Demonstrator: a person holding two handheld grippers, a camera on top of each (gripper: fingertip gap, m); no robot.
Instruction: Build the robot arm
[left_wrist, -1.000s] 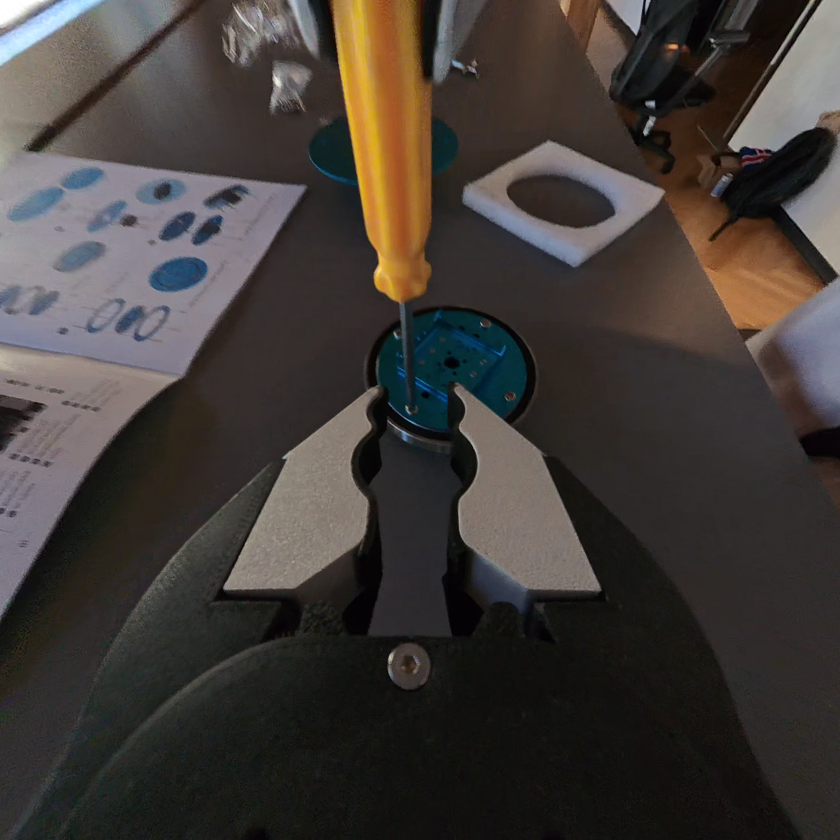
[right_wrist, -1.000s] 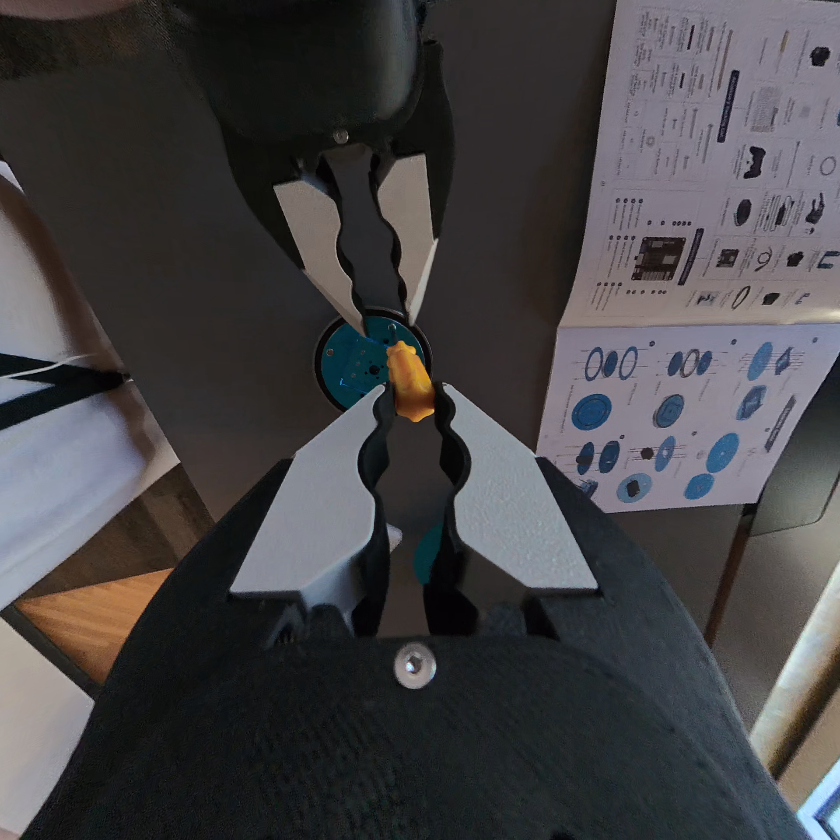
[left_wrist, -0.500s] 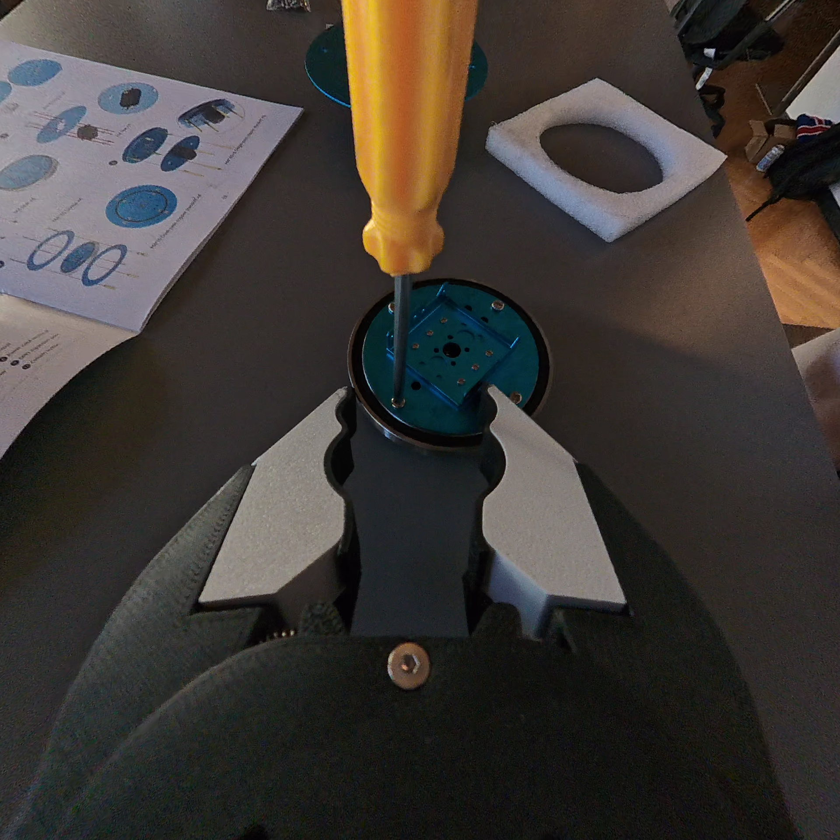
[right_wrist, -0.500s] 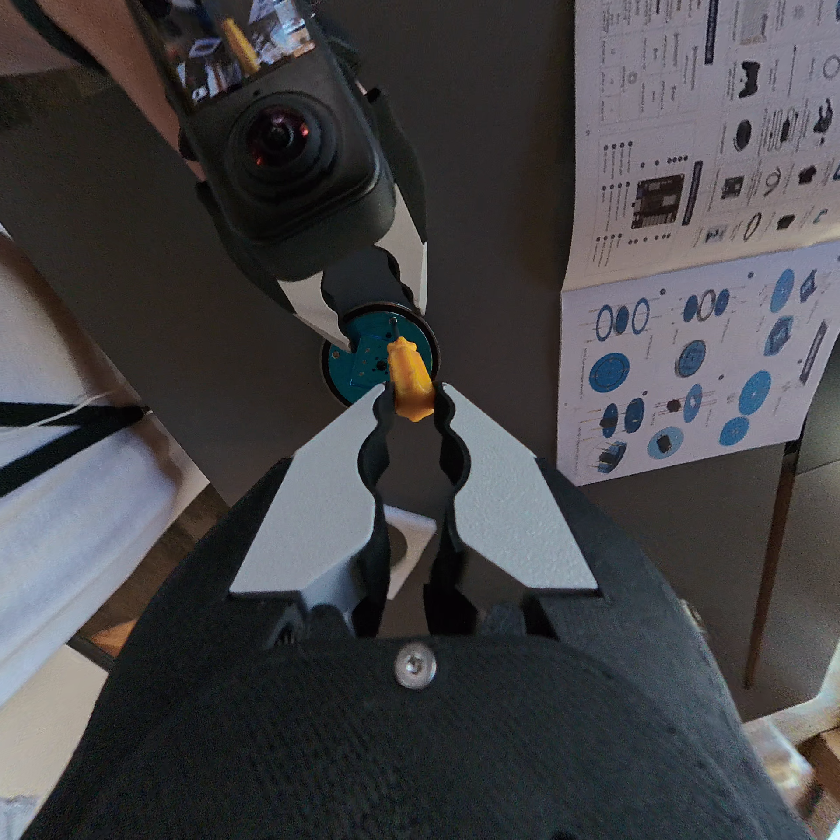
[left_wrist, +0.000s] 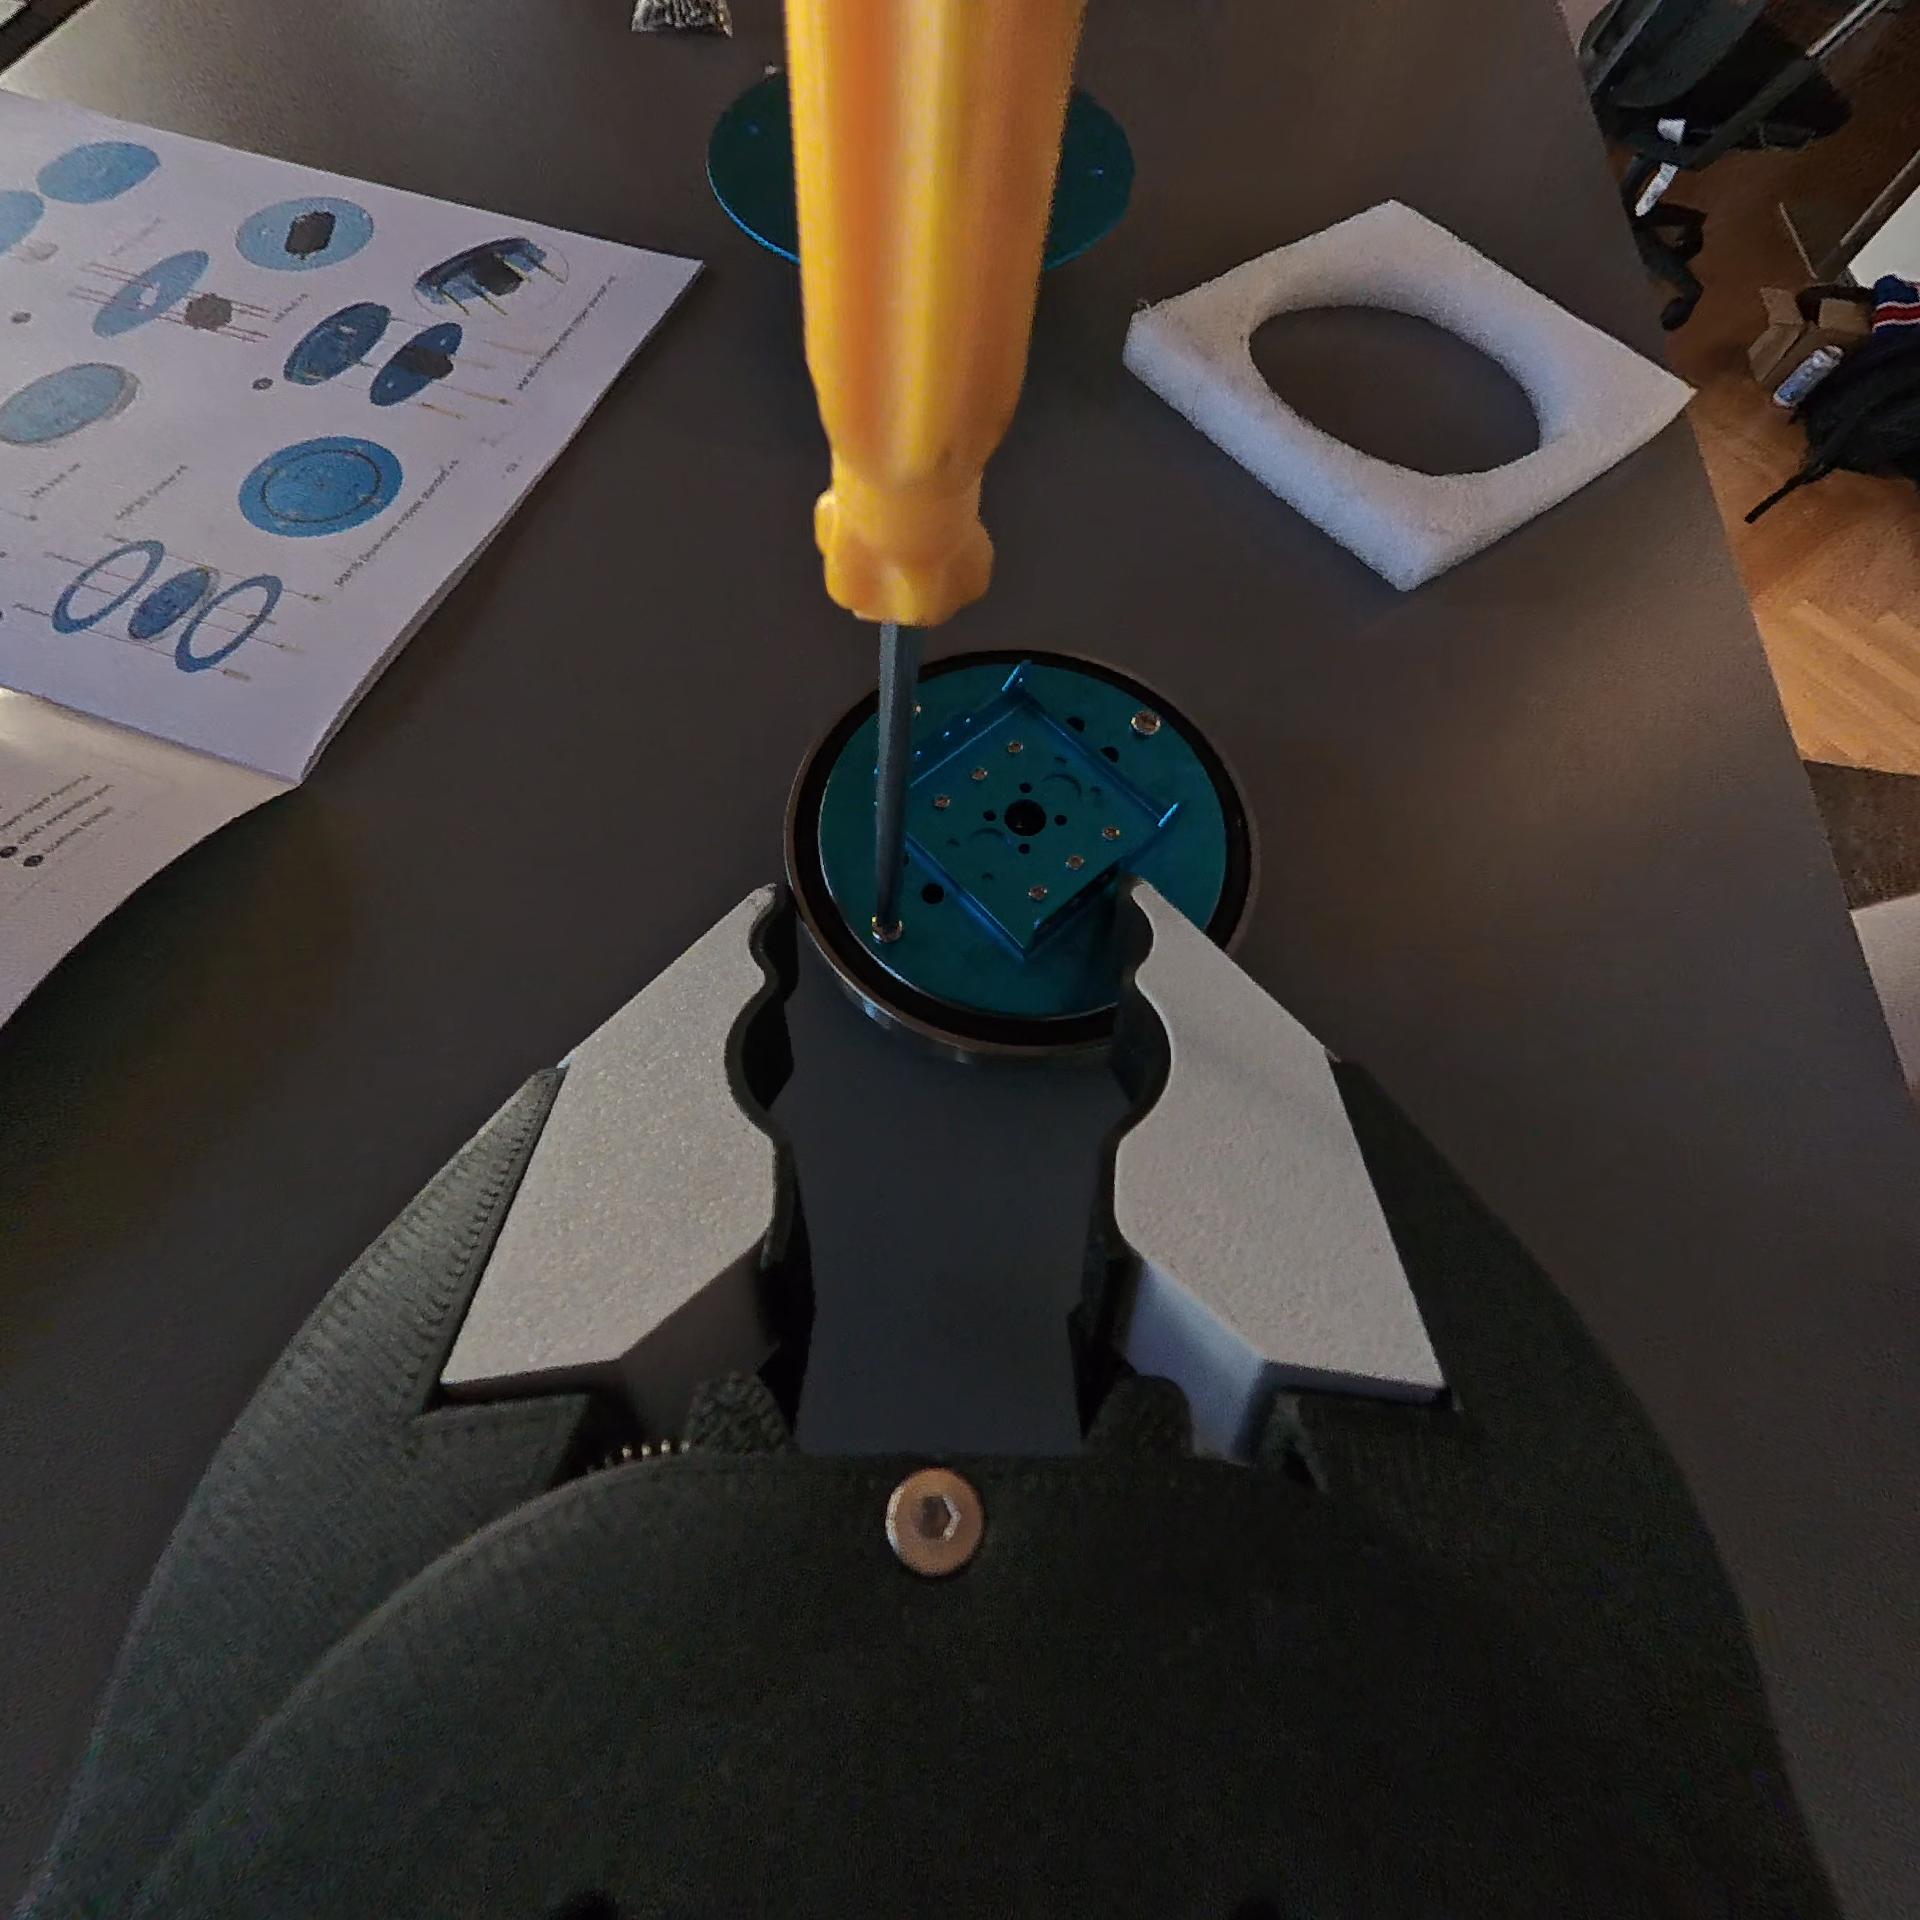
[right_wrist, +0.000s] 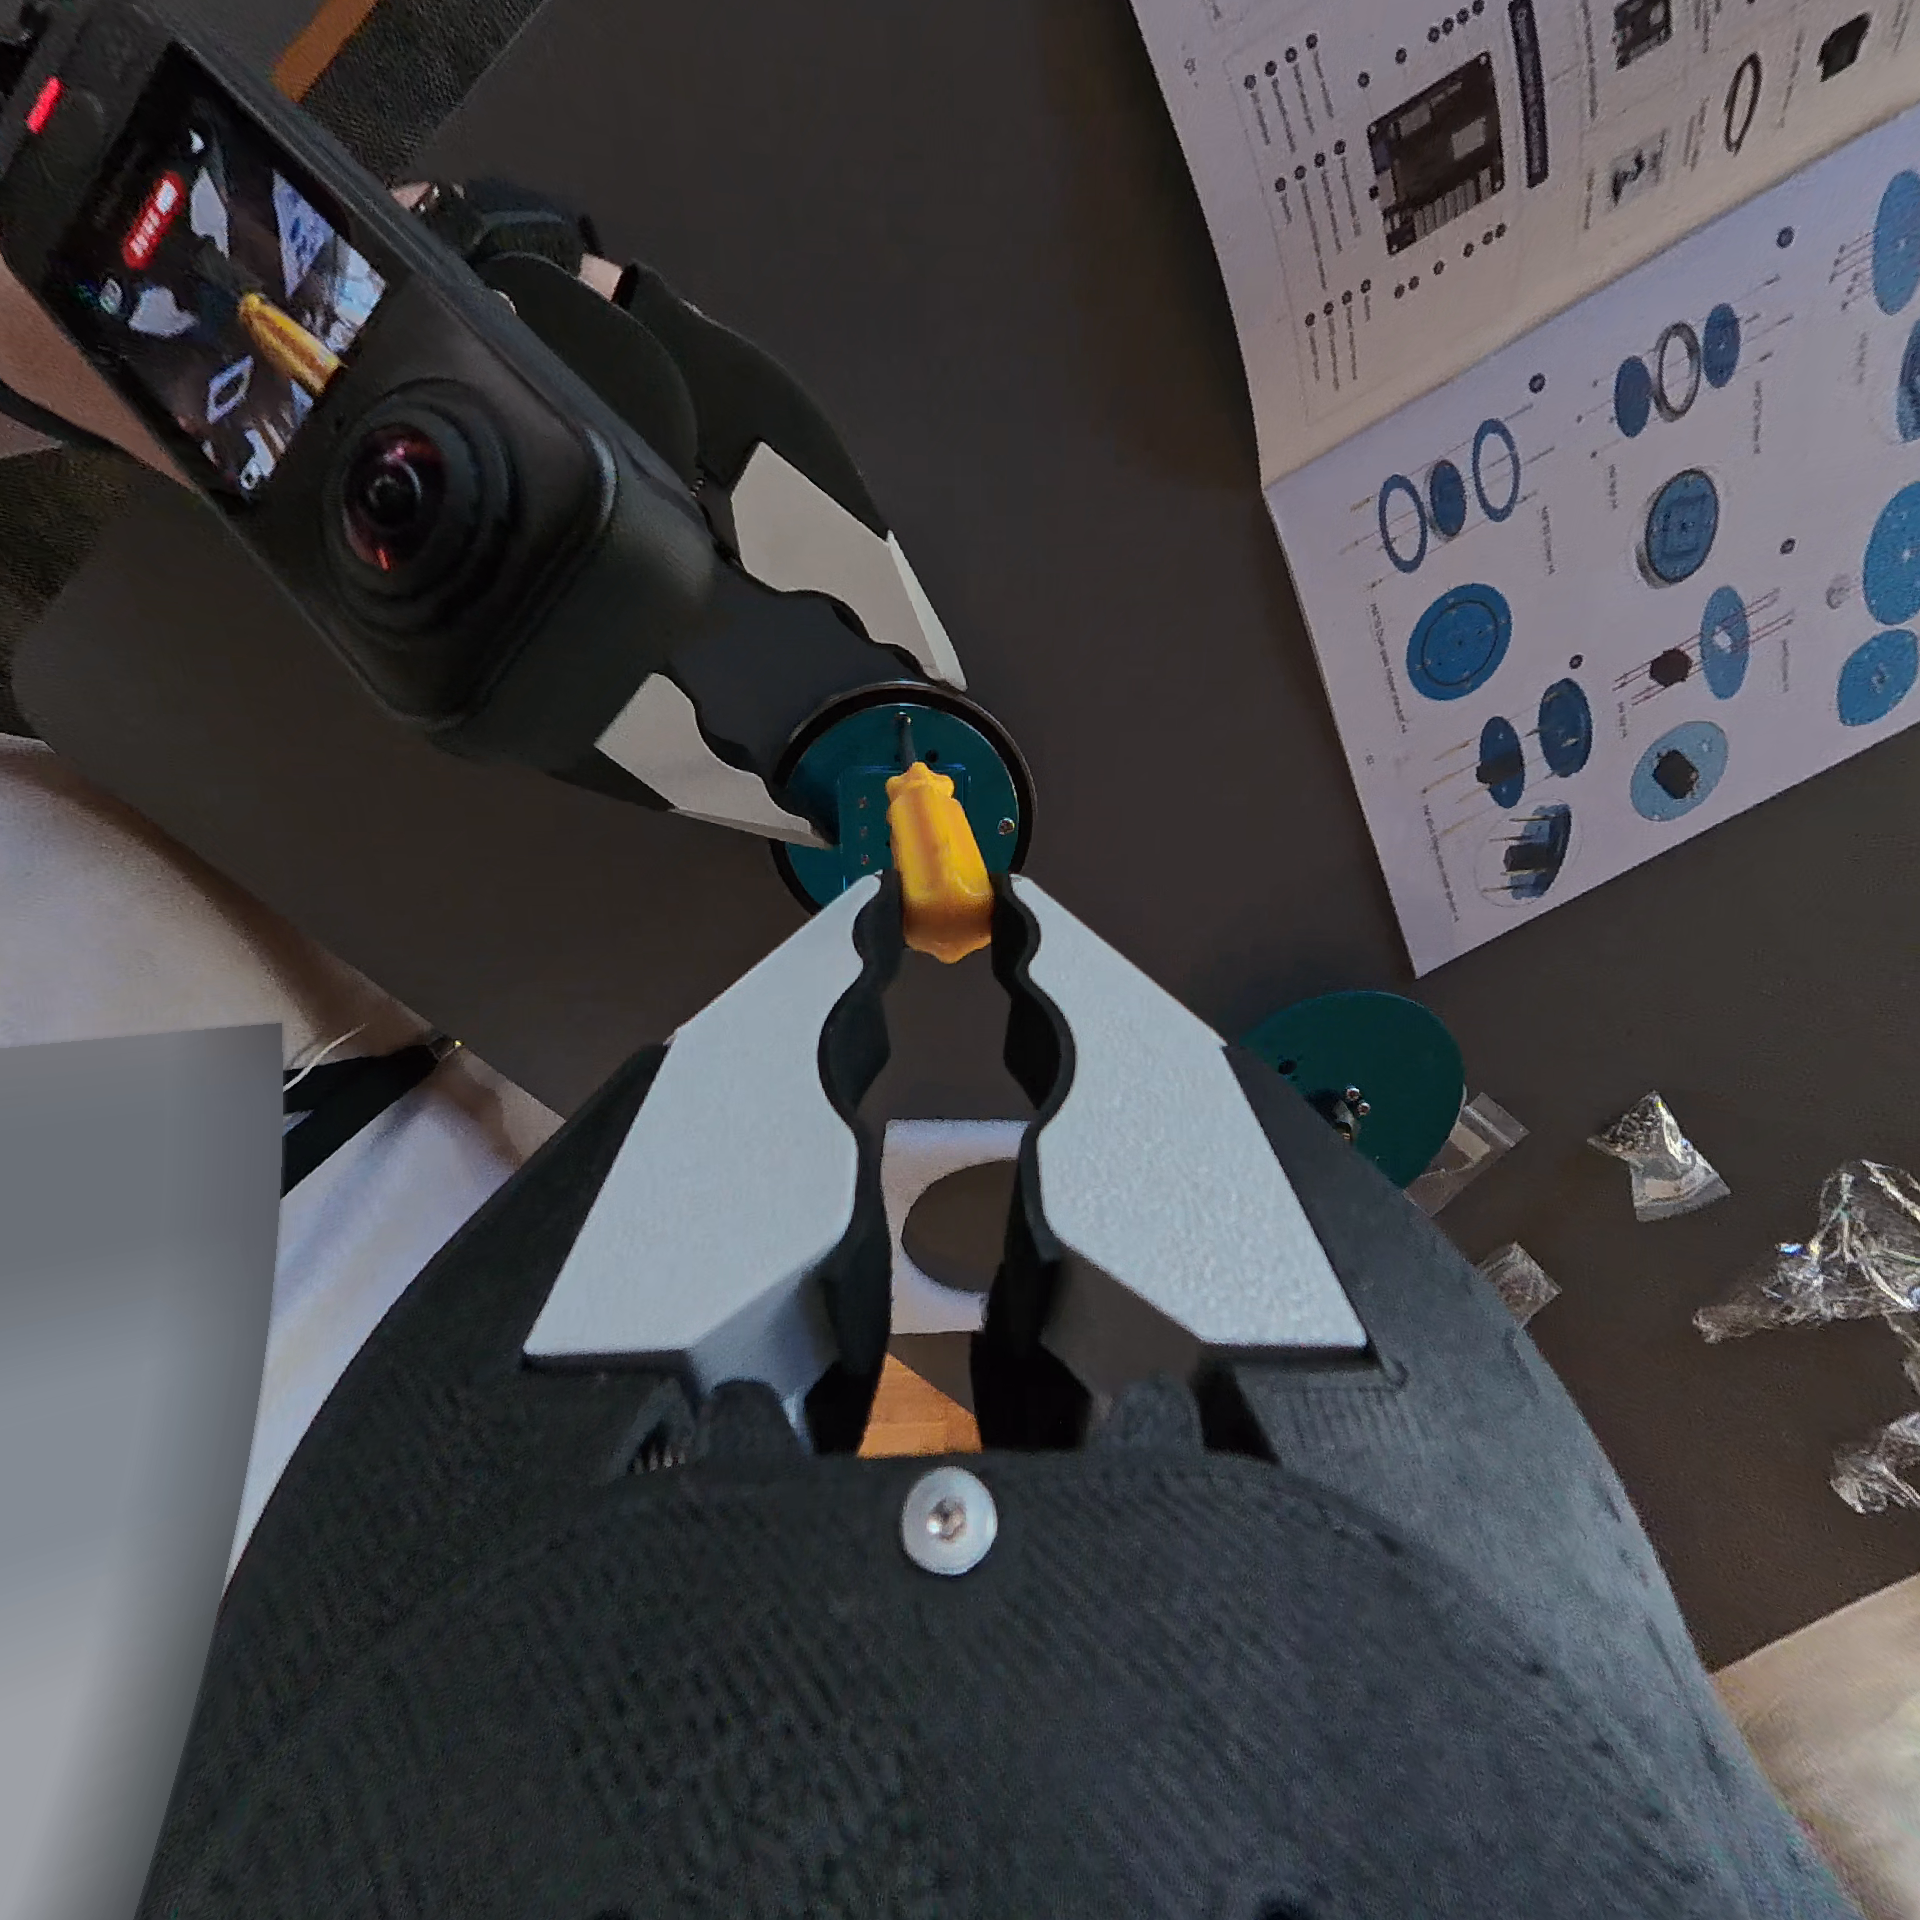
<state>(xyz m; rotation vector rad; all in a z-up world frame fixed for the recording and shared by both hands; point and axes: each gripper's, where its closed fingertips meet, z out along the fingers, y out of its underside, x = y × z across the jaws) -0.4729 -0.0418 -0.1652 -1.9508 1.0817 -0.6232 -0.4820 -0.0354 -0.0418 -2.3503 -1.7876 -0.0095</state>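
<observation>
A round teal assembly (left_wrist: 1101, 935) with a blue square bracket on top lies on the dark table (left_wrist: 1455, 1039). My left gripper (left_wrist: 951, 899) straddles its near half, a fingertip pressed against each side of the rim. It also shows in the right wrist view (right_wrist: 883, 753), gripping the assembly (right_wrist: 987, 790). My right gripper (right_wrist: 945, 883) is shut on the handle of a yellow screwdriver (right_wrist: 935, 862). The screwdriver (left_wrist: 914, 312) stands nearly upright. Its tip sits on a screw near the left rim of the assembly.
An open instruction booklet (left_wrist: 260, 416) lies to the left. A white foam square with a round hole (left_wrist: 1403, 499) and a second teal disc (left_wrist: 1101, 177) lie beyond. Clear bags of small parts (right_wrist: 1662, 1153) lie past the disc. The table edge and wooden floor (left_wrist: 1849, 623) are on the right.
My left gripper has opened wider and slid forward from the assembly's near edge to clasp its sides. The screwdriver has stayed on the screw while my right gripper has turned around it.
</observation>
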